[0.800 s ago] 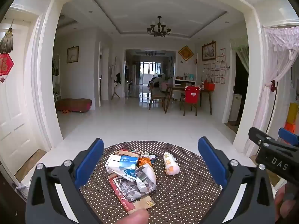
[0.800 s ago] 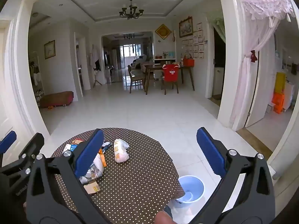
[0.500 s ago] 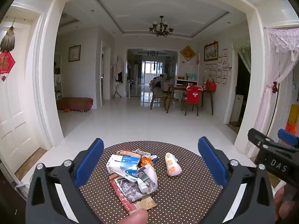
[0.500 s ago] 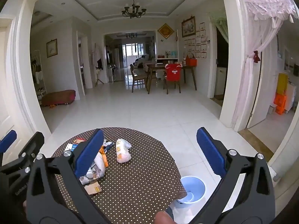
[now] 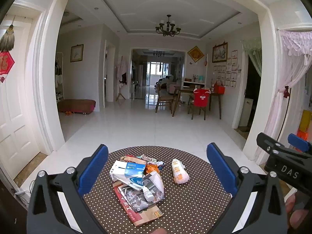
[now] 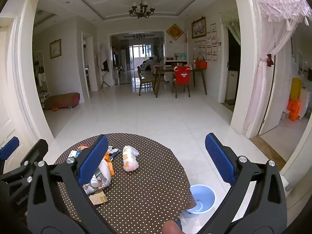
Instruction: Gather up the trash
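A pile of trash (image 5: 137, 183) lies on a round brown polka-dot table (image 5: 195, 210): a blue-and-white box, crumpled papers, a small white bottle and red-brown cardboard. A white-and-orange wrapped packet (image 5: 179, 171) lies apart to its right; it also shows in the right wrist view (image 6: 130, 160). My left gripper (image 5: 157, 170) is open and empty, above the near side of the pile. My right gripper (image 6: 156, 156) is open and empty, to the right of the left one. A light-blue bin (image 6: 200, 198) stands on the floor by the table's right edge.
White tiled floor (image 5: 156, 128) stretches beyond the table. A dining table with chairs (image 5: 195, 101) stands far back right. A low red bench (image 5: 77, 106) is far left. A white pillar and pink curtain (image 6: 263, 78) are to the right.
Both grippers have shifted slightly, so the scene sits a little further right and lower in view. Jaws stay open; the trash has not moved.
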A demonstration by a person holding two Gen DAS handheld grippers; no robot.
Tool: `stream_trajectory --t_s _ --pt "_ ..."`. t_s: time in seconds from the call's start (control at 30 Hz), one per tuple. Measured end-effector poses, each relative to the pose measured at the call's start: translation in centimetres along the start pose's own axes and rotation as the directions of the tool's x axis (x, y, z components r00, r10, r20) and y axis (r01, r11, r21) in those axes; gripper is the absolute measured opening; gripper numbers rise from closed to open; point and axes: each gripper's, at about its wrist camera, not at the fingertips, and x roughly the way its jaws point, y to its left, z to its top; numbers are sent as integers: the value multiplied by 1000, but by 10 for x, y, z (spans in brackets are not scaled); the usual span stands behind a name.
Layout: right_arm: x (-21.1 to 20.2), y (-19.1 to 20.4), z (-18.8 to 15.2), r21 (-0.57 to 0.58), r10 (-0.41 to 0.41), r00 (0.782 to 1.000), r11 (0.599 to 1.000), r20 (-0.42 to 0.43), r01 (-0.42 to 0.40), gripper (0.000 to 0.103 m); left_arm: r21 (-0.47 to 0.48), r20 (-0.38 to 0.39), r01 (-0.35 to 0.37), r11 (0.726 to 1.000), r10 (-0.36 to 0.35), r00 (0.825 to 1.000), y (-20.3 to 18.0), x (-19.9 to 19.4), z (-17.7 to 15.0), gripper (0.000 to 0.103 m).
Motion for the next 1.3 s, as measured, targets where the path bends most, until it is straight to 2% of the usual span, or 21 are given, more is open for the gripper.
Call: stream_trajectory --t_s 0.9,1.3 --pt "7 10 0 -8 11 1000 1000 -13 -11 97 -8 -8 1 1000 -1 1000 6 6 -4 99" --pt "28 20 -3 -32 21 998 999 -58 -23 97 -52 -53 -11 999 8 999 28 27 -16 99"
